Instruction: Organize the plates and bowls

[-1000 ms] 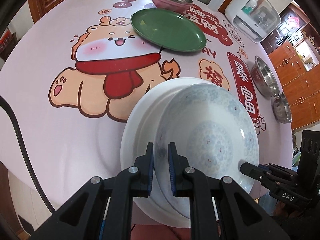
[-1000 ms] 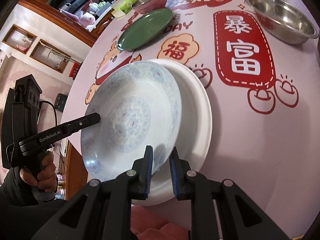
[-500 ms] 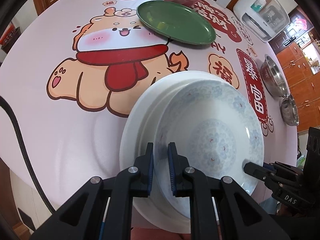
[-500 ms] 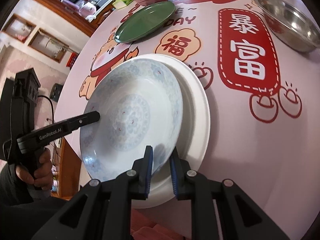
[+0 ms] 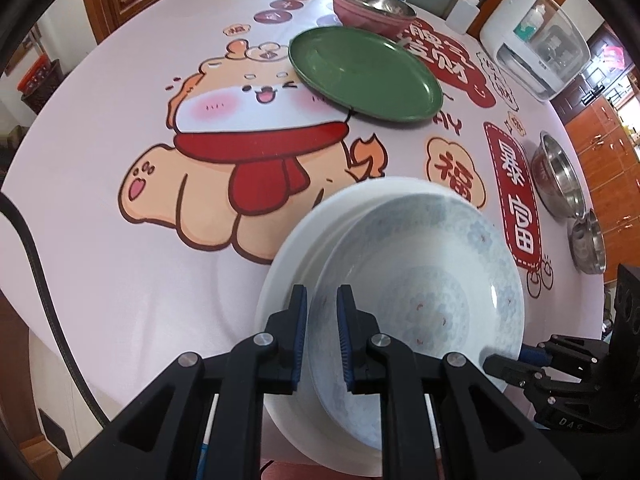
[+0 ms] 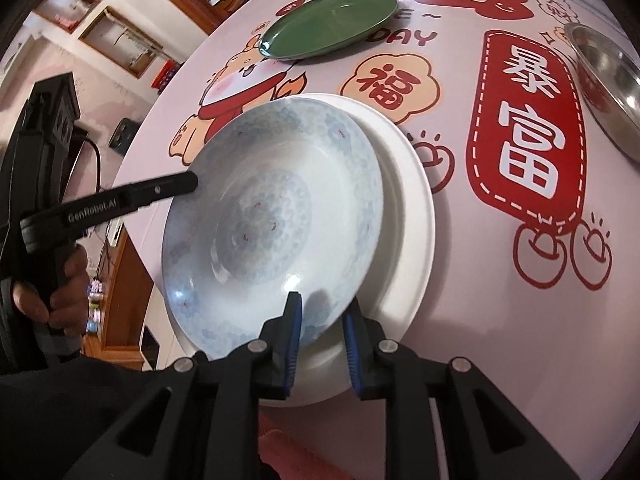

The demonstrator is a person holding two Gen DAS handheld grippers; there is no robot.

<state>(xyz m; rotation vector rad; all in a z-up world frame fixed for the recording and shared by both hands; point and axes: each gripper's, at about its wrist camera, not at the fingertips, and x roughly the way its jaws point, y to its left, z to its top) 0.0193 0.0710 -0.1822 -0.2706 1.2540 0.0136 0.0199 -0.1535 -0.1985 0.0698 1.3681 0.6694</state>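
Sat tilted on the white plate (image 5: 296, 264), the patterned bowl (image 5: 424, 280), left gripper (image 5: 322, 334) clamped on its left rim, right gripper (image 6: 322, 330) just eased apart around the near rim, pads no longer pinching.

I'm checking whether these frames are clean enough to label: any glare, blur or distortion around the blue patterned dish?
Left wrist view: sharp, strong fisheye bending of the table edge, dark corners; the blue patterned dish shows only a small highlight. Right wrist view: also sharp, a bright spot of glare on the dish near the right gripper, whose finger casts a soft shadow there.
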